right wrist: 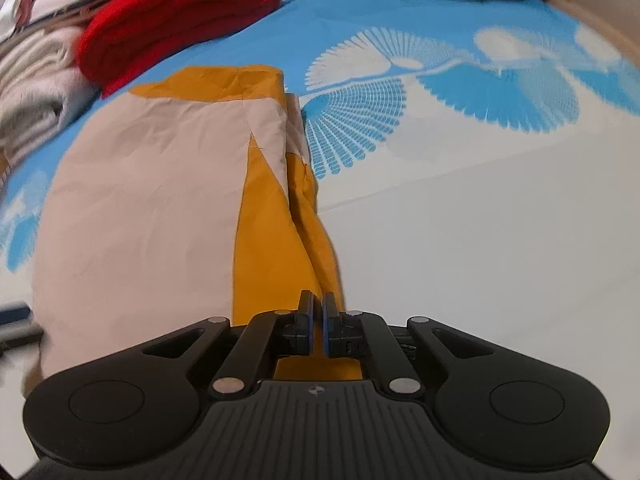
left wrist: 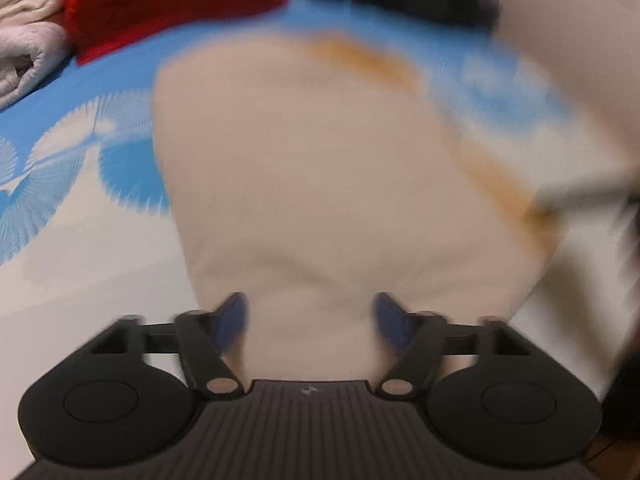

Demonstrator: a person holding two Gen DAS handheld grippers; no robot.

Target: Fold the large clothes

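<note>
I had the left gripper (left wrist: pixel 312 316) angled steeply down over the beige and mustard garment (right wrist: pixel 140 184), its 2 blue pads (left wrist: pixel 232 320) spread wide with cloth showing between them but neither pad pressing on it: released. That view was smeared with blur, so I could not read the cloth's edges there.

The right gripper (right wrist: pixel 316 320) also pointed steeply down, clenched, jaws nearly together. Mustard fabric ran right up to the tips and beneath them; I could not tell whether any was pinched.

The garment lay folded on the blue and white bedsheet (right wrist: pixel 480 200), a long strip running from near me toward the far left, its right edge a stacked mustard fold. To the right was open sheet, plenty of room. On the far left, a red folded item (right wrist: pixel 180 20) touched the garment's far corner, with pale towels (right wrist: pixel 36 92) just beside it.
</note>
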